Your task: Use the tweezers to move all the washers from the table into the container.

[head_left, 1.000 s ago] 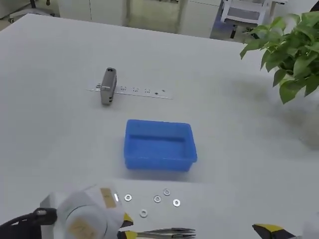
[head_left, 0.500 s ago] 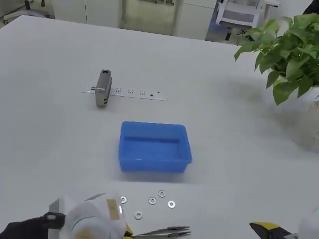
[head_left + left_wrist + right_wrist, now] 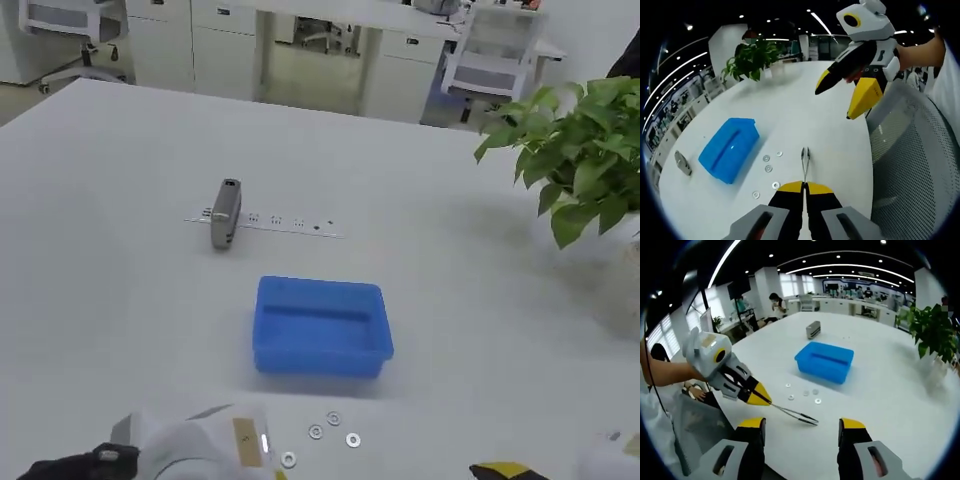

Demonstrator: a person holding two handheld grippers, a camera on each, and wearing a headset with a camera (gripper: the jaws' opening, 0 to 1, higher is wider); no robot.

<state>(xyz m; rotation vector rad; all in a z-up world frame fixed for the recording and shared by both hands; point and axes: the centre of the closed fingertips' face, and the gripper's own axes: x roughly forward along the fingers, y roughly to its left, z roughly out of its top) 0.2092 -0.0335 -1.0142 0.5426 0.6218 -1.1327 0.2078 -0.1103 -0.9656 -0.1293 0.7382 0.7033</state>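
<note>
Starting nearest: the left gripper (image 3: 803, 187) is clamped right down on the tweezers (image 3: 804, 159). They're held by the back end so the tips stick out forward, on the near side of the container (image 3: 729, 148). That's presumably so fine points can be brought onto a washer where fat jaws would be useless. Whether the tips touch the desk (image 3: 110, 300) can't be told. The right gripper (image 3: 802, 424) is spread wide with nothing in it, off to the side of the tweezers, likely kept free as a spare.

5 washers (image 3: 768, 168) are counted in the left gripper view, scattered loosely on the desk between the tweezers and the container's near wall. None is gripped yet and nothing can be made out inside the container, so the job is judged barely begun.

Beyond the container a power strip (image 3: 275, 222) with a grey block (image 3: 226, 212) on it is seen. A potted plant (image 3: 575, 150) is set further off to the container's right.

Versus 0.5 s ago, the head view has been tipped up, so everything is drawn lower and more office is taken in. That's the camera, not the things. The washers are kept in the same scatter. 4 are counted in the head view against 5 then, the 5th probably covered by the left gripper's body.
</note>
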